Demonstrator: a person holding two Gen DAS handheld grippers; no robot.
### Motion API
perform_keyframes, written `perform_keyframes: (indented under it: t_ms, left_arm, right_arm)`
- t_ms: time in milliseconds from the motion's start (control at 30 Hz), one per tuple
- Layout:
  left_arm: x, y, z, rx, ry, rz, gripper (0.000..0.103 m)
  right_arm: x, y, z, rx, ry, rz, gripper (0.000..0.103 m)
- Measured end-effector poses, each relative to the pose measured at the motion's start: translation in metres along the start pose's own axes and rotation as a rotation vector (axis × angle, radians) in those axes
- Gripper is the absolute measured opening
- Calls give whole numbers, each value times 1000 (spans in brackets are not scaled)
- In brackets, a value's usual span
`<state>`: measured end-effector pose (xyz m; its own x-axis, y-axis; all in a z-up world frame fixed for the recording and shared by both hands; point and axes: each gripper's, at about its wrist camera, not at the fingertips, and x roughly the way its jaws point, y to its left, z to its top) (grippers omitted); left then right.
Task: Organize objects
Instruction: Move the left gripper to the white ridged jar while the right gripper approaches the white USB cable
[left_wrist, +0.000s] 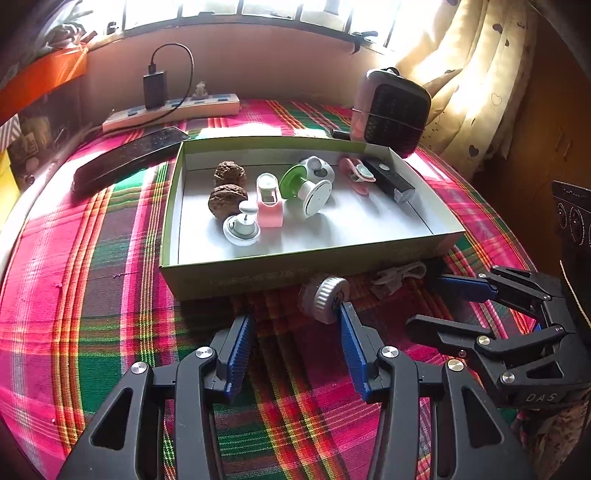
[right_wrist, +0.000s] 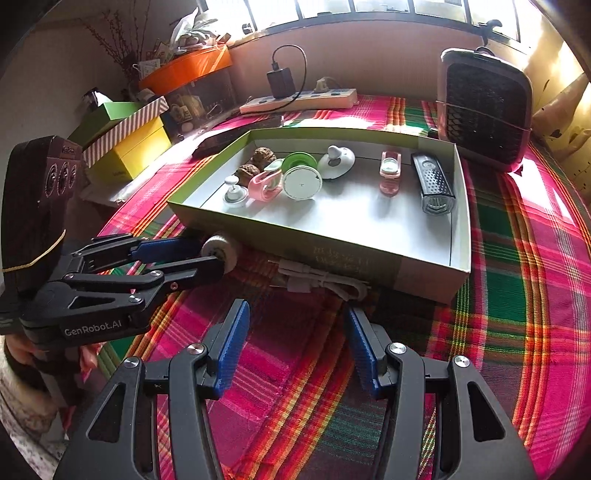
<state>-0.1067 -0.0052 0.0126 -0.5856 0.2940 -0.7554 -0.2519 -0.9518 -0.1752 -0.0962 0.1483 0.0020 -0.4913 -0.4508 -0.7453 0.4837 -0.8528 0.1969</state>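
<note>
A shallow green box (left_wrist: 295, 264) (right_wrist: 458, 221) sits on the plaid cloth. It holds two walnuts (left_wrist: 227, 197), a pink holder (left_wrist: 269, 201), a green-and-white spool (left_wrist: 306, 188) (right_wrist: 301, 173), white knobs, a pink clip (right_wrist: 389, 171) and a black torch (left_wrist: 388, 177) (right_wrist: 434, 184). A white ribbed-cap item (left_wrist: 325, 297) (right_wrist: 219, 253) lies on the cloth in front of the box. My left gripper (left_wrist: 295, 325) (right_wrist: 207, 247) is open, its right fingertip at that item. A bundled white cable (left_wrist: 397, 277) (right_wrist: 321, 282) lies beside it. My right gripper (right_wrist: 295, 317) (left_wrist: 421, 299) is open just short of the cable.
A power strip (left_wrist: 173, 110) with a plugged charger and a dark remote (left_wrist: 125, 158) lie behind the box. A small heater (left_wrist: 391, 114) (right_wrist: 484, 114) stands at the back right. Stacked coloured boxes (right_wrist: 125, 140) are at the left; curtains at the right.
</note>
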Motion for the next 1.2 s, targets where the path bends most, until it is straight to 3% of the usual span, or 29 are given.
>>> perform_keyframes:
  t_ms: [133,300,433,667,800,900,1200]
  left_arm:
    - [0,1,1,-1,2,-4,45]
    - [0,2,0,-3,1,-6,45]
    - [-3,5,-3,-21,-1,-10,45]
    - [-7,14,-7,-56,-8,-23,45]
    - [-10,18,-10,-68,-9,-34,45]
    - [-11,20,-10,-71,-11,-42,45]
    - [-12,22,-10,-74,-11,-57,45]
  right_arm:
    - [-7,-3,4,4,-55,-86,53]
    - [-8,-5,11,43,-66,-112,53]
    - [-9,-2,10,136,-97,-207,53]
    - [2,18,14,127,-109,-326,53]
    - [6,16,18,181,-96,-308,54]
    - [6,21,21,198,-117,-344,54]
    - [15,20,20,235,-73,-384,54]
